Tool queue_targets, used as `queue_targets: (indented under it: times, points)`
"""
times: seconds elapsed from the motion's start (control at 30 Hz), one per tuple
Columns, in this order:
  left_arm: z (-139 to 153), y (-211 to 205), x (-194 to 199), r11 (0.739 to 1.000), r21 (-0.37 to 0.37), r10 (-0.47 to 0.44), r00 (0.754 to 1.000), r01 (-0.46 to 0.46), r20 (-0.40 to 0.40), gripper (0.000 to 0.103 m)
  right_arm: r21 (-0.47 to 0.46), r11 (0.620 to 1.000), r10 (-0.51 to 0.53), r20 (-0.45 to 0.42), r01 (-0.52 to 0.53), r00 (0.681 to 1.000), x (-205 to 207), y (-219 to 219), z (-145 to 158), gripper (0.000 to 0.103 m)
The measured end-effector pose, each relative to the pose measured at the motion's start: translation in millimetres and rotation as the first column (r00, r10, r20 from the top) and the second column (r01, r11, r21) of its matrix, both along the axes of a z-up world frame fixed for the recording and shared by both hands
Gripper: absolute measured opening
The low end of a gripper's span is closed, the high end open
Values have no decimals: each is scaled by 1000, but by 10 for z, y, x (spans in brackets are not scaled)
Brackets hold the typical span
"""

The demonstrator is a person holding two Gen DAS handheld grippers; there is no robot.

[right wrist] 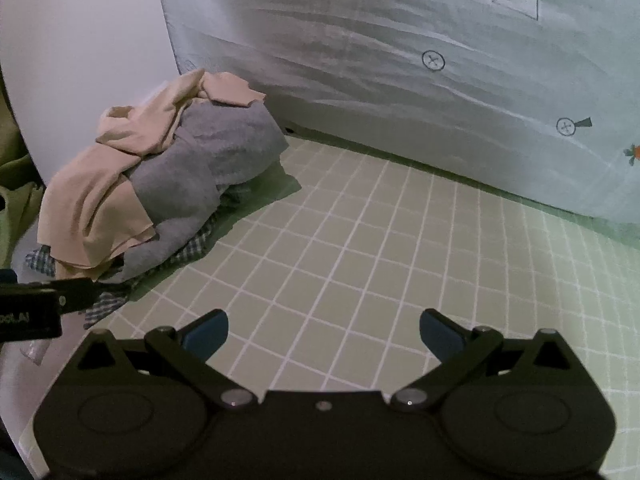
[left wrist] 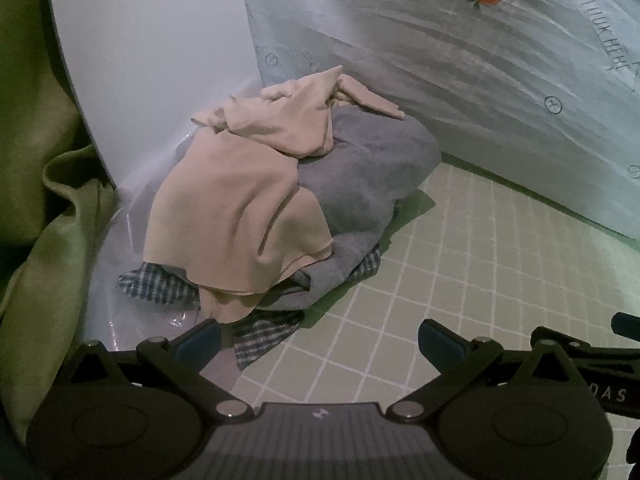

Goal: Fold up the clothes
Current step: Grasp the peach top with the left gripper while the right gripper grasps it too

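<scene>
I see the clothes heaped at the left end of the green gridded mat (right wrist: 360,248), against the white wall: a beige garment (left wrist: 236,216) draped on top, a grey one (left wrist: 360,184) under it, and a blue checked cloth (left wrist: 160,282) at the bottom. My left gripper (left wrist: 320,344) hangs just short of the heap, jaws spread and empty; my right gripper (right wrist: 324,332) is also released, over bare mat well to the right. I judge the step is to pull the top piece. I would pinch only the beige hem nearest me, lift it clear so the grey layer does not drag, then carry it to the open mat, where the right gripper can take a second corner.
</scene>
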State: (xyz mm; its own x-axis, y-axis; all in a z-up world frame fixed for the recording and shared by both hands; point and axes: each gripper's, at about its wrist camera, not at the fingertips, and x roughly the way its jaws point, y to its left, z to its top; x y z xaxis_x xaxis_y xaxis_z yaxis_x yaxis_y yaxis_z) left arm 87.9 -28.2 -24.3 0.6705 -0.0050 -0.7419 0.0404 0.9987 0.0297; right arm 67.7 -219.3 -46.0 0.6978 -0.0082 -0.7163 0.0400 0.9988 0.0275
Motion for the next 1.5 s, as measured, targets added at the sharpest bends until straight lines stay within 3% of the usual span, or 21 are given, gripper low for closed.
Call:
queue_targets:
  times: [0.27, 0.47, 0.6, 0.73, 0.8, 0.97, 1.07, 1.17, 1.2, 1.3, 1.5]
  points:
    - [68, 259, 315, 995, -33, 96, 995, -96, 2, 103, -16, 1000, 3, -18, -3, 1000, 333, 79, -29, 103]
    - [160, 638, 716, 979, -60, 199, 980, -197, 28, 103, -29, 998, 48, 43, -47, 998, 834, 262, 121, 102]
    - [175, 889, 1008, 961, -78, 269, 963, -266, 32, 100, -34, 996, 89, 90, -86, 992, 1252, 462, 270, 95]
    - [132, 1091, 1249, 948, -131, 293, 956, -289, 7, 88, -1, 987, 156, 162, -158, 974, 1611, 715, 428, 93]
    - [84, 1175, 1369, 943, -174, 284, 959, -283, -19, 76, 0, 980, 194, 185, -197, 963, 1802, 878, 476, 89]
    - [-50, 1236, 1568, 928, -223, 292, 954, -299, -62, 55, 53, 957, 270, 185, -284, 945, 2144, 1214, 433, 79]
    - [-86, 1212, 1621, 931, -227, 279, 958, -285, -60, 44, 99, 942, 302, 165, -320, 939, 2302, 1389, 352, 72]
    - [-97, 1175, 1647, 940, -213, 263, 963, -268, -50, 42, 145, 935, 304, 139, -323, 943, 2436, 1459, 269, 59]
    - [-98, 1172, 1651, 941, -211, 261, 964, -265, -47, 42, 150, 936, 301, 130, -319, 945, 2471, 1469, 241, 51]
    - [-83, 1176, 1621, 944, -213, 251, 967, -252, -35, 36, 131, 935, 317, 113, -331, 942, 2536, 1497, 178, 10]
    - [24, 1189, 1458, 945, -211, 255, 967, -249, 0, 34, 86, 941, 305, 201, -327, 931, 2212, 1241, 327, 6]
